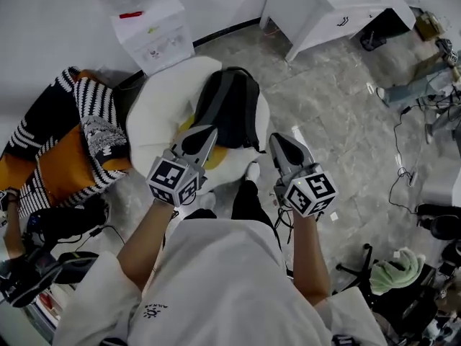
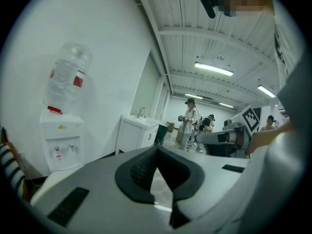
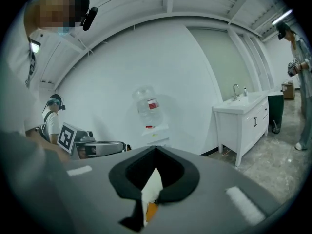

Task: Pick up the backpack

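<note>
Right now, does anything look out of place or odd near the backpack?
Nothing looks damaged or spilled. The backpack lies on a white seat, partly over something yellow. A striped blanket is bunched left of the seat, and loose cables trail over the floor at the right.

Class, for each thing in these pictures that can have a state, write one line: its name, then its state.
Black and grey fabric backpack, lying on the white round seat, not gripped.
Left gripper, jaws together, empty.
Right gripper, jaws together, empty.
Clear plastic water bottle, upside down on the white dispenser.
White sink cabinet, doors shut.
</note>
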`<state>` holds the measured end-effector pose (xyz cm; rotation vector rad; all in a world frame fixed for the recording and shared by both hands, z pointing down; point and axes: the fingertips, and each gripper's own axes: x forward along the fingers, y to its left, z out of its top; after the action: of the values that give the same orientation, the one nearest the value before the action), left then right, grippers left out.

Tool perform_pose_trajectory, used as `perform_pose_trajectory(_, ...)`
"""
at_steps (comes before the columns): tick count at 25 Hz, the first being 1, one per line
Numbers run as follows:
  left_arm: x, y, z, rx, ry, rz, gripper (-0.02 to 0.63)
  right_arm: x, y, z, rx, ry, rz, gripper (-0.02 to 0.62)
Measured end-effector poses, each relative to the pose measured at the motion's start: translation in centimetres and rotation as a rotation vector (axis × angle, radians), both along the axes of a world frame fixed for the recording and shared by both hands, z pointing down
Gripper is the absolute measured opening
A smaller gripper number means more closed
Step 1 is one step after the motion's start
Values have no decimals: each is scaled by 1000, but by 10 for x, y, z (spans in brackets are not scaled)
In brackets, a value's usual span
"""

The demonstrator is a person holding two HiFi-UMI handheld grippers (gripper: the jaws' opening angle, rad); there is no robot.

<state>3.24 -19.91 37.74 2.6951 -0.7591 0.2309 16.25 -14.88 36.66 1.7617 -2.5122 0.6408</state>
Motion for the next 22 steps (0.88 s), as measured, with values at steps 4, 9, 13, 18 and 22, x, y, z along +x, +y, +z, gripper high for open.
perform_pose_trajectory(4, 17, -28, 10, -35, 3, -66, -2, 18, -29, 16, 5, 33, -83, 3)
perform_pose_trajectory(9, 39, -56, 35, -45, -36, -107, -2, 33, -60, 52, -14, 63, -180, 3)
perform_pose_trajectory(13, 51, -70, 60, -51, -98, -123, -2, 43, -80, 88, -56, 32, -224, 3)
perform_pose_trajectory(18, 58, -106, 100, -67, -157, -182, -2, 61, -112, 138, -88, 1, -232, 3)
perform_pose_trajectory(22, 58, -132, 136, -67, -221, -201, -2, 71, -134, 182, -125, 3, -236, 3)
